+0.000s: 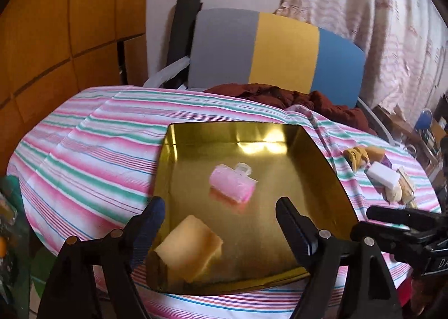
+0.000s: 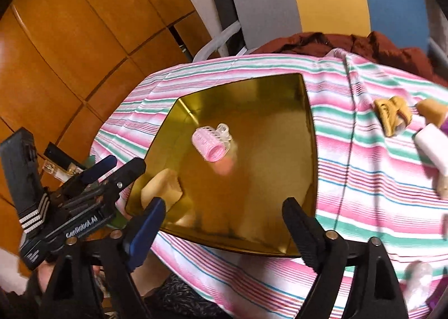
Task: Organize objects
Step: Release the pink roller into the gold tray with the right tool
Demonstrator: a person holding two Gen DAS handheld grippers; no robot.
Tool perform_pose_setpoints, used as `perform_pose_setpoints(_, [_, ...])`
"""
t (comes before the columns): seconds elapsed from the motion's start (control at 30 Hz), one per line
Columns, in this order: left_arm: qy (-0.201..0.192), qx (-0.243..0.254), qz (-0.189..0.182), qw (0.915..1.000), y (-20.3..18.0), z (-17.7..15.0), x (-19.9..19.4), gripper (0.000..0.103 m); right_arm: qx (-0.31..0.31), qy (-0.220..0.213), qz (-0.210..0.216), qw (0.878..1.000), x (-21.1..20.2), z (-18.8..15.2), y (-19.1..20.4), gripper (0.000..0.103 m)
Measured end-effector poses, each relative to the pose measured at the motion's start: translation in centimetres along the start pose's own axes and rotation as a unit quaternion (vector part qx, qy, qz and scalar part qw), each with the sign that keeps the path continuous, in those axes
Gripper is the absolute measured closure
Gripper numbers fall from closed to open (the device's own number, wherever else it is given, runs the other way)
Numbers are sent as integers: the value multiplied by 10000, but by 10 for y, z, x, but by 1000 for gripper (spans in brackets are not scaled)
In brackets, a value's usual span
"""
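A shiny gold tray (image 1: 294,179) (image 2: 266,151) sits on the striped tablecloth. Inside it lie a pink hair roller with a clear clip (image 1: 233,187) (image 2: 212,142) and a yellow sponge (image 1: 190,246) (image 2: 162,187) in the near left corner. My left gripper (image 1: 219,207) hangs open over the tray's near edge, with the sponge just below its left finger. My right gripper (image 2: 224,204) is also open above the tray's near side and holds nothing. Each gripper shows in the other's view, the right one (image 1: 369,222) beside the tray's right corner and the left one (image 2: 126,163) at its left corner.
To the right of the tray on the cloth lie a tan claw clip (image 2: 392,117), a tan sponge (image 2: 431,113) and a white block (image 2: 434,148). A maroon garment (image 1: 308,100) and a grey, yellow and blue chair back (image 1: 280,50) stand behind the table. Wooden panels (image 2: 70,39) line the left.
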State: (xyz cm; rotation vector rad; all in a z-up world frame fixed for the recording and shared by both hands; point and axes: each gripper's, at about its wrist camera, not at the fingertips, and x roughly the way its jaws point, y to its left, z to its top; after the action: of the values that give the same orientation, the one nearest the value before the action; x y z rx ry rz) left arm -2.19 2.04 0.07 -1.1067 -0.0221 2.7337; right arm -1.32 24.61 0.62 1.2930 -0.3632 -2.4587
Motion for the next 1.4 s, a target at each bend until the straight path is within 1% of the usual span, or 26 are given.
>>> perform_pose_setpoints(0.13, [58,161,-102,9998,-14,-2,2,20,91,-78,-109,9999,-8,-4,-10,9])
perform_pose_setpoints(0.2, [69,256,-149,9995,-21,-4,2,20,172,-102,-191,9996,-12,-6,-17,5])
perform_pose_setpoints(0.23, [88,311,-174,9993,-25,-5,3,20,208,-117,-212,9995,-13,-7,-21,1])
perform_pose_setpoints(0.27, [97,348,-192,9992,-27,-5,4,20,257,-136,-237,9993,-15,-8,-25,1])
perform_pose_setpoints(0.43, [147,507,-421,9977,-43,-7,5,20,502,-197,-404,9977,-23,-14,-46,0])
perform_pose_setpoints(0.7, [258,853,-659,9938,-69,-12,7,20,814,-323,-722,9935,-40,-20,-76,0])
perform_pose_setpoints(0.8, [275,974,-846,9913,-79,-11,7,20,957,-426,-885,9905,-53,-23,-92,0])
perform_pose_setpoints(0.87, [275,1063,-1057,9883,-86,-11,6,20,1078,-517,-1027,9875,-65,-25,-105,0])
perform_pose_setpoints(0.93, [267,1148,-1189,9859,-93,-12,5,20,1204,-615,-1231,9831,-79,-29,-120,0])
perform_pose_setpoints(1.03, [356,1220,-1454,9812,-105,-12,6,21,1408,-750,-1545,9750,-101,-36,-142,0])
perform_pose_setpoints(1.2, [400,1482,-1647,9743,-132,-12,7,22,1887,-1005,-2102,9540,-146,-55,-185,0])
perform_pose_setpoints(1.3, [477,1736,-2052,9620,-153,-14,6,21,2117,-1102,-2382,9415,-170,-65,-206,0])
perform_pose_setpoints(1.4, [659,2000,-2471,9458,-179,-19,8,21,2376,-1214,-2548,9294,-189,-73,-222,0])
